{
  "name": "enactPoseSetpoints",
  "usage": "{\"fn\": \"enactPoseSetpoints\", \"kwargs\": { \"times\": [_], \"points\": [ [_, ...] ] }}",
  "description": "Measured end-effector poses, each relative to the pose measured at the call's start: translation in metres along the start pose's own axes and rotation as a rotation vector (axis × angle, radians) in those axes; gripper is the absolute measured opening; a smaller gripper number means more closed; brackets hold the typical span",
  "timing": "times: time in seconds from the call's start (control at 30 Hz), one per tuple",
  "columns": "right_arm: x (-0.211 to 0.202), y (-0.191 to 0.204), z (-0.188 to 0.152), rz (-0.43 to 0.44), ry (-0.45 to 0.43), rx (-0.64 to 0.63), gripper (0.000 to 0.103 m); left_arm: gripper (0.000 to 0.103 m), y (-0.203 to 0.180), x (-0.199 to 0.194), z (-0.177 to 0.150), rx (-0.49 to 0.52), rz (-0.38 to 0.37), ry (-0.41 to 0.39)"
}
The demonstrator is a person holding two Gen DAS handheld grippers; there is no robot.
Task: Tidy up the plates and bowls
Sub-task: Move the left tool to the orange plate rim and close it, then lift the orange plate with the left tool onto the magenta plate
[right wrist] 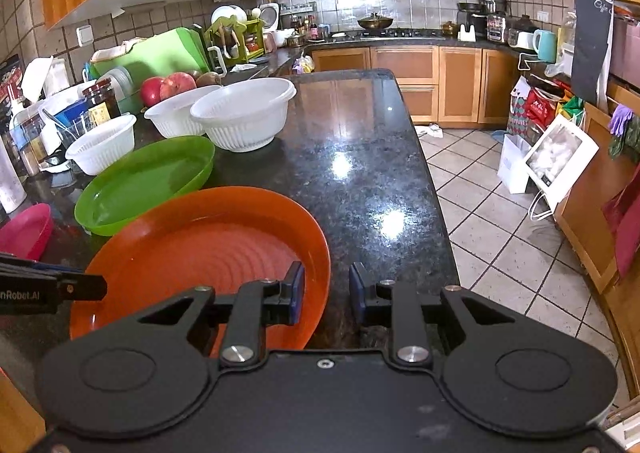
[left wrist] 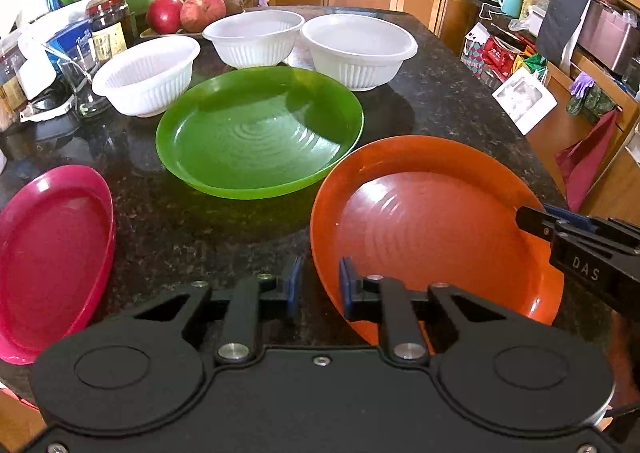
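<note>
Orange plate (left wrist: 440, 221) sits nearest the camera on the dark speckled countertop (left wrist: 200, 221), with both tools at it.

Left gripper (left wrist: 320, 285) straddles the plate's left rim. One blue pad is over the inside and the other is outside over the counter. A dark gap shows between the outer pad and the rim, so the jaws are not clamped and nothing is grasped.

Right gripper (right wrist: 326, 293) straddles the opposite rim the same way, inner pad over the plate floor and outer pad over the counter. There is a gap on the outer side here too, so it is released as well.

Each tool's tip shows at the edge of the other wrist view.

Green plate (left wrist: 260, 133) lies just behind the orange one. Their rims are close, and I cannot tell if they touch.

Pink plate (left wrist: 52, 253) is off to the left, well apart from the orange one.

Three white ribbed bowls stand upright in a row behind the green plate:
- left bowl (left wrist: 148, 77)
- middle bowl (left wrist: 254, 37)
- right bowl (left wrist: 358, 49)

They are not nested.

Red fruit (left wrist: 164, 15) and a dark jar (left wrist: 108, 25) sit further back among the clutter.
</note>
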State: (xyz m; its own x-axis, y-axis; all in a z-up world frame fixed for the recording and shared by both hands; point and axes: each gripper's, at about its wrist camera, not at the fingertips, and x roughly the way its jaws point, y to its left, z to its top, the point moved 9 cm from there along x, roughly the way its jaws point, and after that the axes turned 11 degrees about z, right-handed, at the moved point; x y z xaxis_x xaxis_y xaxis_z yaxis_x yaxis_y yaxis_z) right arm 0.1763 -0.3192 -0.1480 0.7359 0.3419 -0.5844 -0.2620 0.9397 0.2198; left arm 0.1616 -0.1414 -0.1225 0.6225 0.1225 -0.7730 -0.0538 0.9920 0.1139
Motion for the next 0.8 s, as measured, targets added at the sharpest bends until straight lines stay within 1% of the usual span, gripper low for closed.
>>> {"fn": "enactPoseSetpoints", "kwargs": {
  "times": [0.23,0.5,0.57,0.63,0.67,0.7,0.8],
  "points": [
    [0.0029,0.0016,0.0011,0.001,-0.004,-0.009,0.025,0.025,-0.0007,0.006,0.0008,-0.014,-0.001,0.001],
    [0.0046,-0.0002,-0.0006,-0.009,-0.009,-0.002,0.024,0.025,-0.0033,0.0074,0.0041,0.004,0.011,-0.017],
    [0.0047,0.0003,-0.0011,-0.013,-0.012,-0.007,0.021,0.025,-0.0031,0.0079,0.005,0.002,0.006,-0.016],
    [0.0049,0.0019,-0.0018,-0.004,-0.013,-0.011,0.014,0.024,-0.0034,0.0077,0.0052,0.005,0.005,-0.017],
    [0.0046,0.0031,-0.0021,0.0,-0.013,-0.011,0.012,0.022,-0.004,0.0074,0.0048,0.007,0.001,-0.018],
    [0.004,0.0034,-0.0022,-0.004,-0.015,-0.011,0.012,0.019,-0.0044,0.0076,0.005,0.006,-0.004,-0.017],
    [0.0025,0.0021,-0.0024,-0.01,-0.014,-0.006,0.012,0.018,-0.0048,0.0069,0.005,0.003,-0.002,-0.017]
  ]
}}
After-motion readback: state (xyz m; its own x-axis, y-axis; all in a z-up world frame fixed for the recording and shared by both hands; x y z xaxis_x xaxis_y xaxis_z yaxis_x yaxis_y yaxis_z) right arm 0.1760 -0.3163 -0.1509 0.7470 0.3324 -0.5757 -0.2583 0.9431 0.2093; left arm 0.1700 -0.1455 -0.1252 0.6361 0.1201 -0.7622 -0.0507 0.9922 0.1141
